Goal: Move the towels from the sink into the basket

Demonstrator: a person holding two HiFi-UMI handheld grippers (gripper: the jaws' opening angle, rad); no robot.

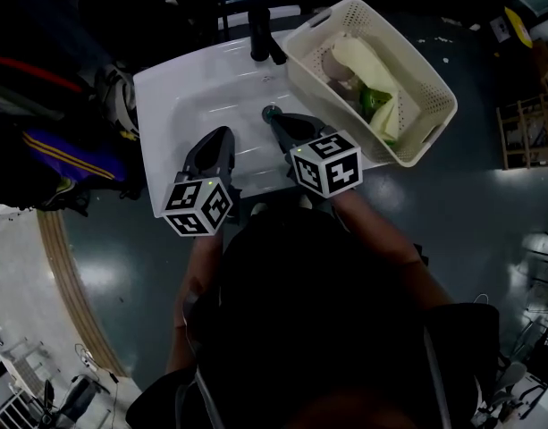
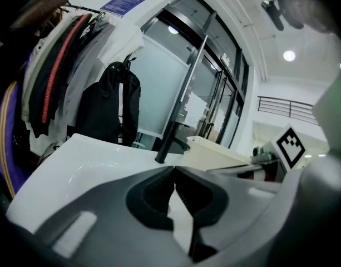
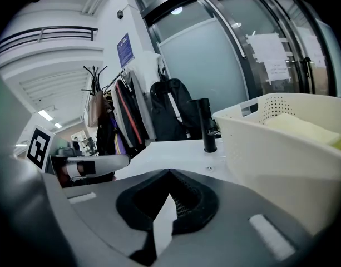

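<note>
Over the sink [image 1: 180,92], left claw [image 1: 222,134] and right claw [image 1: 276,119] hang closed.

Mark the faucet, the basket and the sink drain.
faucet [image 1: 260,36], head view, black upright body.
basket [image 1: 392,54], head view, perforated inner wall.
sink drain [image 1: 270,112], head view, visible metal ring.

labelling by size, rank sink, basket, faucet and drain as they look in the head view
1. sink, largest, though the basket hides its right edge
2. basket, close behind; it sits nearer the camera, which flatters it
3. faucet
4. drain, smallest
</note>
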